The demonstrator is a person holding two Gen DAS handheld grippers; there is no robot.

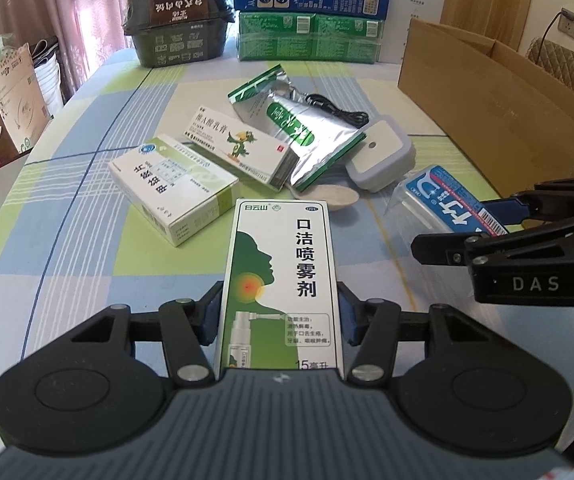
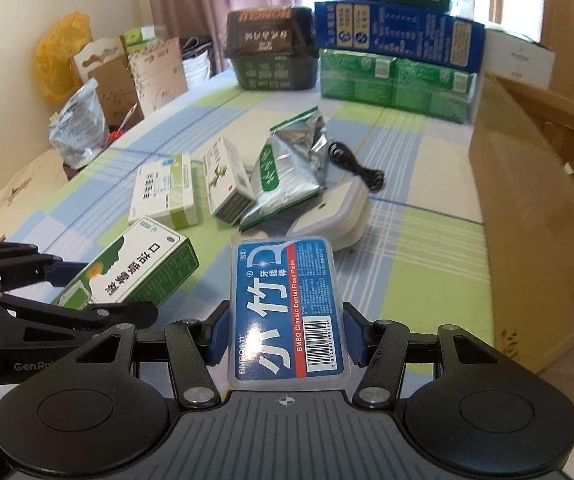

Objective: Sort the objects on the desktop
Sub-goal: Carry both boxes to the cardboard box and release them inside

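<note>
Left gripper (image 1: 281,316) clamped on green-and-white spray box (image 1: 283,280), right gripper (image 2: 285,330) clamped on blue floss-pick case (image 2: 287,308); both lifted just short of the silver pouch (image 1: 311,140), cardboard box (image 1: 495,120) beyond.

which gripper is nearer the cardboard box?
Right. The right gripper, holding the floss case, sits just beside the cardboard box; the left gripper, holding the spray box, is farther away.

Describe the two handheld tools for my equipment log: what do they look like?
Both match: the left tool and right tool have black linkage arms with silver pivot pins, blue pads inside the fingers, round black discs either side of a ribbed grey body, and white lettering: "DAS" on the right one, "GenRo..." on the left. No cables show.
</note>
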